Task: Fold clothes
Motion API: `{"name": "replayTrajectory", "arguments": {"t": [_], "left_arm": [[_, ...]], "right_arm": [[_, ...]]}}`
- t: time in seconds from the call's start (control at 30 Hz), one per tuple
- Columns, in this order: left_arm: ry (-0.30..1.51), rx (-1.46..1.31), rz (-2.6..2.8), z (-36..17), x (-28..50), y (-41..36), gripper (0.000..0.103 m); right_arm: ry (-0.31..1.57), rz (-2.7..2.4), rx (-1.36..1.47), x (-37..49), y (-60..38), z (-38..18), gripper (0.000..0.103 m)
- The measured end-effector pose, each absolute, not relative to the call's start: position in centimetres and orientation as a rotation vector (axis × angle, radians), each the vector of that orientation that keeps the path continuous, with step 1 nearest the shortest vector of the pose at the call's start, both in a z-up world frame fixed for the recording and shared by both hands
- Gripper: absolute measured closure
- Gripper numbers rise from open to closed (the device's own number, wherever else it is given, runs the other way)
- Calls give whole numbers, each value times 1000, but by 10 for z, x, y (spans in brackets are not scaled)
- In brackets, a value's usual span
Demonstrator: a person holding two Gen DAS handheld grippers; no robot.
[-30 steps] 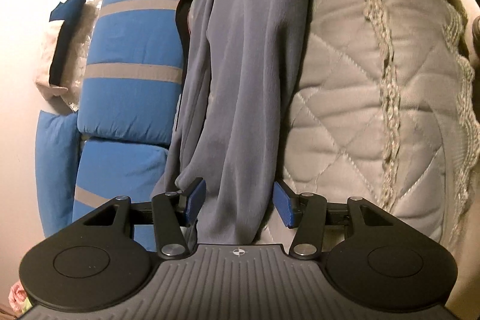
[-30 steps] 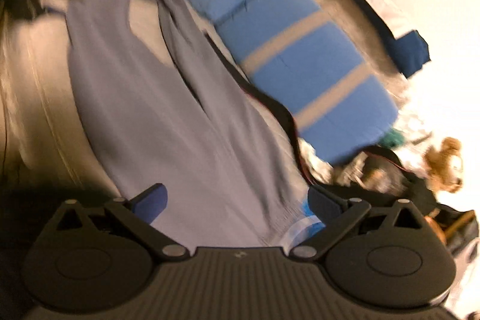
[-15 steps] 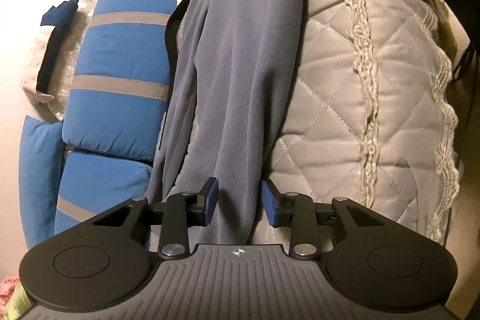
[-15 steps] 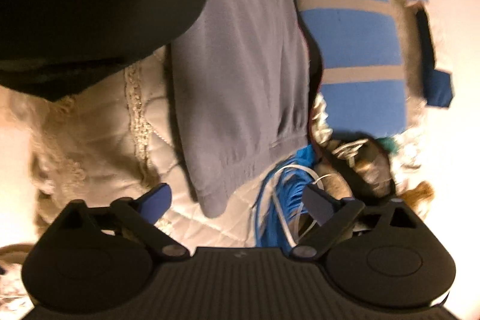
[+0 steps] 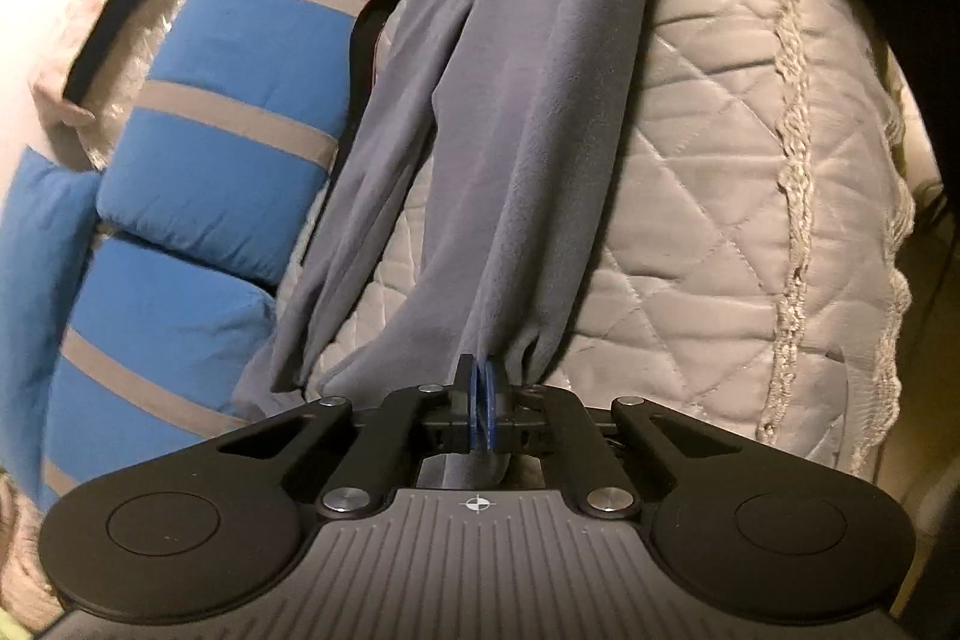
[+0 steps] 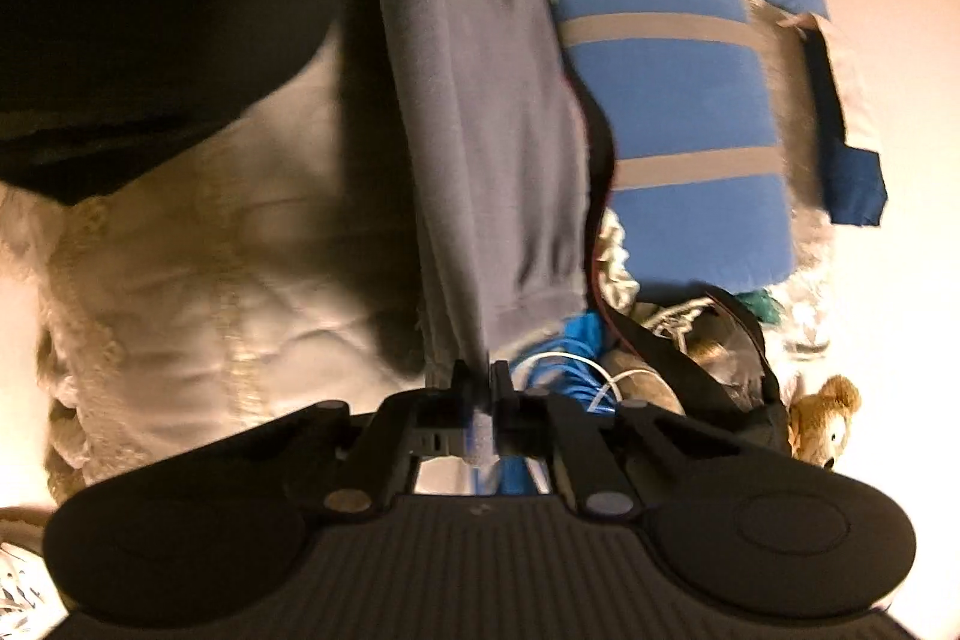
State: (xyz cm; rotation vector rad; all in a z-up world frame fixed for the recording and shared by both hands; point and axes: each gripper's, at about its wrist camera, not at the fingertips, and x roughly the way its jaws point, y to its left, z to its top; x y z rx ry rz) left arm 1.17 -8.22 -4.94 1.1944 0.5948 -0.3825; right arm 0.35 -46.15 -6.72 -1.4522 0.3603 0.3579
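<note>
Here, the long grey-blue fleece garment point(image 5: 528, 112) lies lengthwise on the quilted cream bedspread point(image 5: 720, 196). The left hand-held gripper point(image 5: 480, 400) and right hand-held gripper point(image 6: 483, 400) are clenched on opposite ends, presumably to tension the cloth for folding.

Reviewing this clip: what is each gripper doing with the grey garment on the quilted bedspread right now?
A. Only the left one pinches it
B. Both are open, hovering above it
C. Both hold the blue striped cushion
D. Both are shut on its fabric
D: the left gripper and the right gripper each have their pads closed with the grey garment pinched between them.
</note>
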Motion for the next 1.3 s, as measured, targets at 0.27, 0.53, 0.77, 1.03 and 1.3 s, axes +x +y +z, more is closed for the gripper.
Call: {"name": "replayTrajectory", "arguments": {"t": [0.27, 0.53, 0.77, 1.03, 1.3], "left_arm": [[633, 1186, -441, -53, 1, -87, 37], [460, 1174, -438, -64, -17, -143, 36], [512, 1112, -559, -60, 4, -174, 95], [538, 1152, -565, -64, -17, -175, 101], [532, 1214, -522, -84, -28, -176, 97]], "right_arm": [[341, 360, -1443, 9, -462, -43, 99], [336, 347, -1437, 14, -464, -36, 99], [342, 349, -1446, 13, -466, -40, 99], [419, 390, -1424, 10, -472, -61, 99], [523, 428, -1439, 9, -467, -79, 72]]}}
